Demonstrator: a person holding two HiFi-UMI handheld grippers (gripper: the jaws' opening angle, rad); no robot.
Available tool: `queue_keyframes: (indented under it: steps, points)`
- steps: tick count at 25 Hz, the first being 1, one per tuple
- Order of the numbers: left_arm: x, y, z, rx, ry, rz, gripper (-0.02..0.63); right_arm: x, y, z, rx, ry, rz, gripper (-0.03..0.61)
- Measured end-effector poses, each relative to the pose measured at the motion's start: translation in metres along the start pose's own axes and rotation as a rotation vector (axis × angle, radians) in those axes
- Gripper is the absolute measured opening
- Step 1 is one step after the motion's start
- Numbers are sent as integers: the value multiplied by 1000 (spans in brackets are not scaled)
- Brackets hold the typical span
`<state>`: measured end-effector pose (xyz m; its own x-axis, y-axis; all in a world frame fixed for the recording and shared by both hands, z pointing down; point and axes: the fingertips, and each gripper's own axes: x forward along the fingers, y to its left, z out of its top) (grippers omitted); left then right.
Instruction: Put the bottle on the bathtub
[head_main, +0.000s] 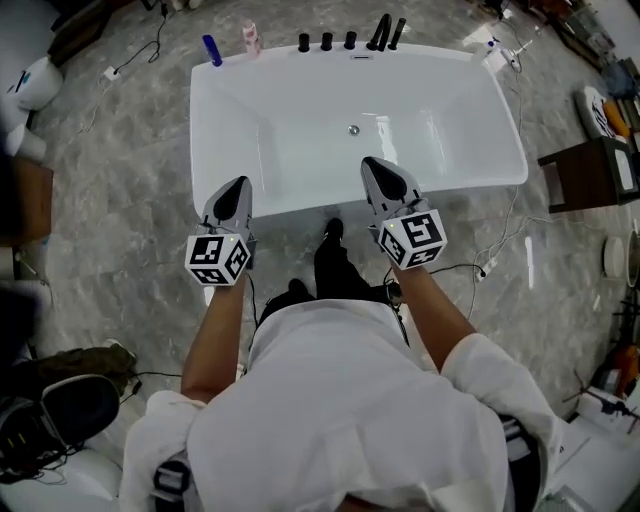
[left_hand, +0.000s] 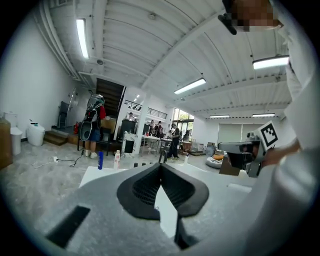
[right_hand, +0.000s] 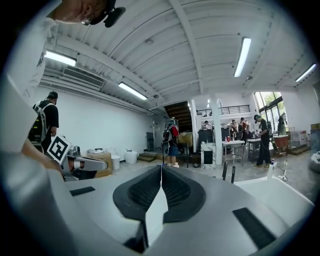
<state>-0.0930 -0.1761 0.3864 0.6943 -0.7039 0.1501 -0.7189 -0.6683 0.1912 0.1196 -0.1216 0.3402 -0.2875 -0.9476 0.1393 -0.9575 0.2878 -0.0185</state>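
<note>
Blue bottle (head_main: 211, 49) stands upright at the bathtub's (head_main: 230, 110) far-left corner. Pink-and-white bottle (head_main: 252, 38) is just beside it along the far edge. On the rim or just behind it, can't tell from the head view. The left gripper view shows the same pair upright at that corner. Black tap fittings (head_main: 350, 40) line the middle of the far rim, drain (head_main: 353, 130) is in the basin floor. Left gripper (head_main: 238, 188) has its jaws fully together with nothing between them, and sits at the near rim. Right gripper (head_main: 374, 168) is the same, closed and empty, over the near edge of the basin. Both point across the tub, side by side, well apart from the bottles. Grey marbled floor (head_main: 130, 200) lies all round.
</note>
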Motion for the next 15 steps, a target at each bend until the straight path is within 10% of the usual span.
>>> queue_keyframes:
  steps: [15]
  points:
    - [-89, -145, 0, -73, -27, -87, 17, -174, -2, 43, 18, -70, 38, 15]
